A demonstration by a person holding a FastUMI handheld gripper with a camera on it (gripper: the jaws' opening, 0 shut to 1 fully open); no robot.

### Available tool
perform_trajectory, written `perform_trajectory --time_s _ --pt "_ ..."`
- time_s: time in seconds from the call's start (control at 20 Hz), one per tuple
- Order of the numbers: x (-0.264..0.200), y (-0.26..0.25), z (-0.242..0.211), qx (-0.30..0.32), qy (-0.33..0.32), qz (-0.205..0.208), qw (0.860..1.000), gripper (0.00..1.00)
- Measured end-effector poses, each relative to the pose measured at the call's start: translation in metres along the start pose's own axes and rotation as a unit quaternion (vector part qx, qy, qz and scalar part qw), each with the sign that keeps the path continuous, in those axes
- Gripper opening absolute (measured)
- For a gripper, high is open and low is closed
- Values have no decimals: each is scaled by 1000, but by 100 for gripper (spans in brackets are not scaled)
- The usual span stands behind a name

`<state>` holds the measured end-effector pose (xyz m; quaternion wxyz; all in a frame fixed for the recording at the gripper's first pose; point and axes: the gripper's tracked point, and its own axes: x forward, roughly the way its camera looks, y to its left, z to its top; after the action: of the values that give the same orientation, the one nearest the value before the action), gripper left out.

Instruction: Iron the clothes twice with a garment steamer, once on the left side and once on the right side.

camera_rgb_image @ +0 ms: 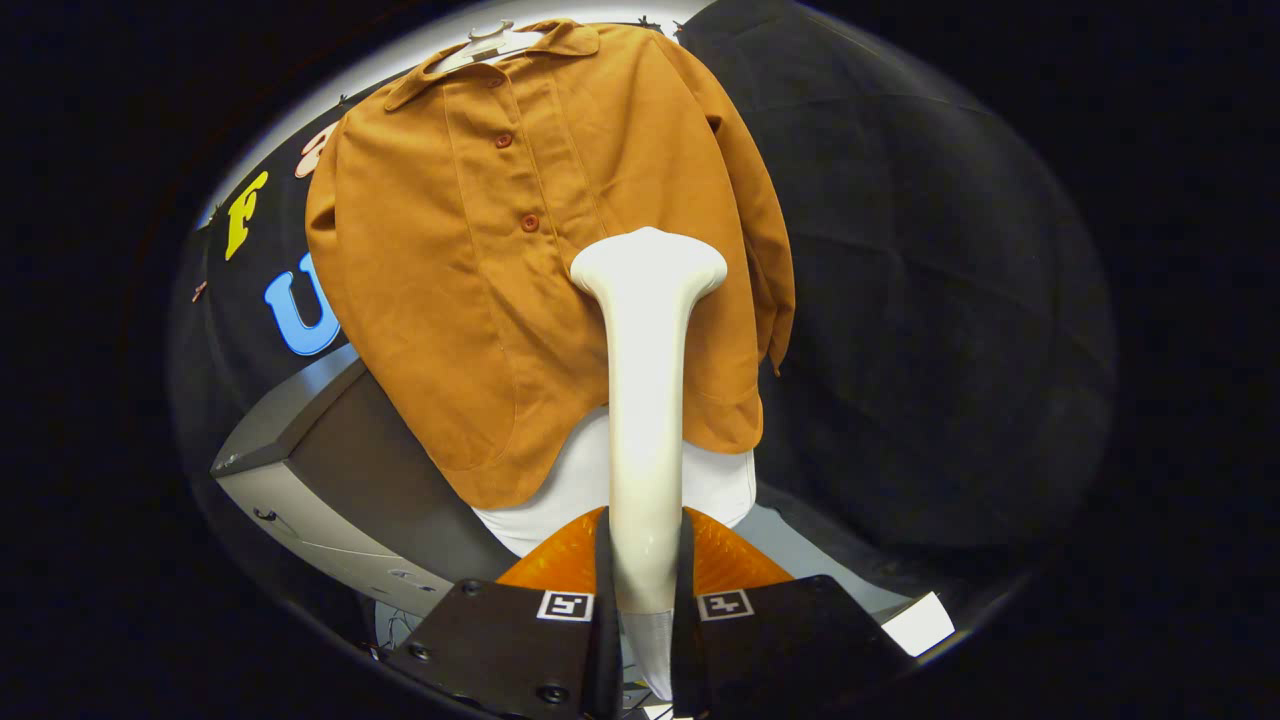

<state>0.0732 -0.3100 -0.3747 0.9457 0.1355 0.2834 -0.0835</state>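
You have one garment steamer [646,400] in front of you, clamped between the two fingers [603,610] of your one gripper [645,620], one finger pressing on each side of its handle. You see one brown shirt [520,260] on one white hanger [490,42], with three buttons [529,222] showing down its front. One white garment [565,490] hangs beneath it. One grey cabinet [330,470] stands beside them. Count two square markers [565,605] on the gripper.

steamer [647,400] hides shirt [480,280] part, maybe hem
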Motion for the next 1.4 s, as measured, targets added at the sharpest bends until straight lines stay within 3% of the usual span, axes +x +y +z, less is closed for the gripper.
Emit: perform_trajectory --time_s 0.3,0.5,0.8,1.4 --pt "-30 -1 -42 2 35 -10 999 23" --pt "-69 26 -36 -6 15 1 1000 23" --pt "-111 94 36 -41 -68 34 996 23" --pt "-163 219 164 -85 -204 92 971 22"
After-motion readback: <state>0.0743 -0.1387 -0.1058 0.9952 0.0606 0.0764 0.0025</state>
